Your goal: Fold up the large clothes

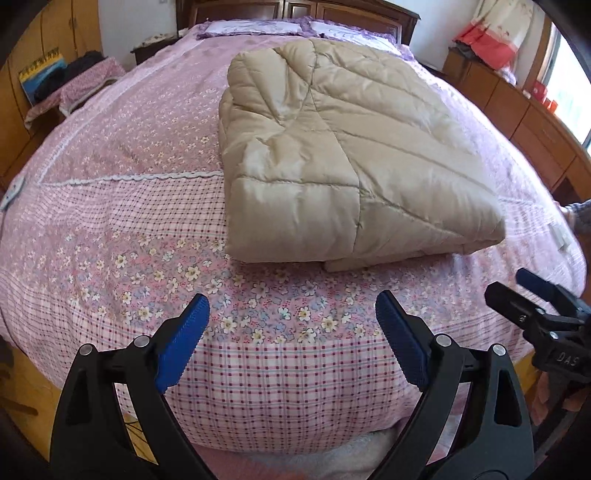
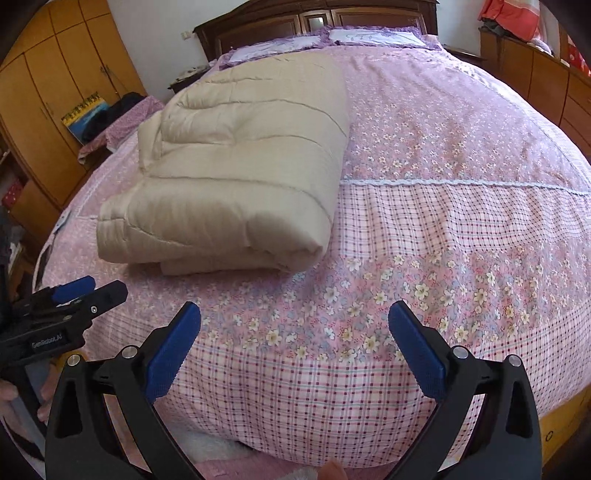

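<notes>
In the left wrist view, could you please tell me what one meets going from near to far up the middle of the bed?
Left tongs, open and empty → flowered band of the bedspread → folded beige padded coat → purple-trimmed pillows → dark wooden headboard.

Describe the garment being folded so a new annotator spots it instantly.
Start at the big bed under its pink floral-and-check cover. On top, toward the foot end, lies the beige quilted coat, folded into a thick rectangular bundle. It is the only plain, puffy, stitched-panel item there; everything around it is patterned pink.
</notes>
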`<state>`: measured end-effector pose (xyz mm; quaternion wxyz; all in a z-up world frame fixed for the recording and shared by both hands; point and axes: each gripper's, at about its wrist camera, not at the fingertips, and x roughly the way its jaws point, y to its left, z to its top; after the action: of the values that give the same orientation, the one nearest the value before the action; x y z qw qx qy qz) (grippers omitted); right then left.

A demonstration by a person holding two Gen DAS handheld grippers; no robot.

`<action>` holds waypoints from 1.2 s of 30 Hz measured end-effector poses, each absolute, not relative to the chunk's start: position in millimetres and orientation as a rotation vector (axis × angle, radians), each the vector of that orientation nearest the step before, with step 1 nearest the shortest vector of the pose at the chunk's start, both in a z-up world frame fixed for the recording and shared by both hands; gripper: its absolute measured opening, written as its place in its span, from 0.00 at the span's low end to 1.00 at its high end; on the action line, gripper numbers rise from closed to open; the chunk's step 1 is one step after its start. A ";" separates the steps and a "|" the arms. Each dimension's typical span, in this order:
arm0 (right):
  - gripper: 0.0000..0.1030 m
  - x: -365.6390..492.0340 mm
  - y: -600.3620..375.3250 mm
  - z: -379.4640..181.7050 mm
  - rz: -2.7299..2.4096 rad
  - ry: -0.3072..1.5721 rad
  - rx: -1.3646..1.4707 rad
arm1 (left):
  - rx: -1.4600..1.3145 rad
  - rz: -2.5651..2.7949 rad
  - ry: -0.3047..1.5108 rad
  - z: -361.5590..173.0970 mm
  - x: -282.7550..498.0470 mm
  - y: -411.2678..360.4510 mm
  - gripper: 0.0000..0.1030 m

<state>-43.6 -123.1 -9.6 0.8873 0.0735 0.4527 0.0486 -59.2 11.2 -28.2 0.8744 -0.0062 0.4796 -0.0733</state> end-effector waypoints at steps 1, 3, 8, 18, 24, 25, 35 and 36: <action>0.95 -43.1 -122.8 -11.6 0.095 0.946 0.153 | 0.000 -0.148 1.003 -29.6 -59.4 7.6 0.88; 0.95 -43.6 -121.8 -14.5 0.086 0.952 0.152 | -0.008 -0.147 1.012 -32.6 -59.0 3.5 0.88; 0.95 -45.4 -122.6 -20.6 0.069 0.952 0.162 | -0.027 -0.132 1.032 -38.0 -54.3 0.6 0.88; 0.95 -40.4 -124.6 -20.7 0.050 0.958 0.171 | -0.020 -0.134 1.066 -43.5 -48.9 -5.9 0.88; 0.95 -35.6 -125.3 -22.0 0.052 0.970 0.171 | -0.015 -0.129 1.069 -42.3 -45.2 -7.1 0.88; 0.95 -34.9 -125.6 -22.5 0.052 0.972 0.172 | -0.015 -0.129 1.069 -42.0 -44.1 -5.6 0.88; 0.95 -31.3 -125.3 -27.8 0.055 0.987 0.172 | -0.019 -0.119 1.073 -41.9 -39.1 -4.0 0.88; 0.95 -31.2 -124.7 -28.1 0.055 0.987 0.172 | -0.022 -0.117 1.072 -41.1 -38.7 -3.7 0.88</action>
<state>-31.2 -124.7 -28.1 0.8767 0.0825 0.4731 0.0265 -38.7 -3.7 -41.1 0.8581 -0.0104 0.5104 -0.0559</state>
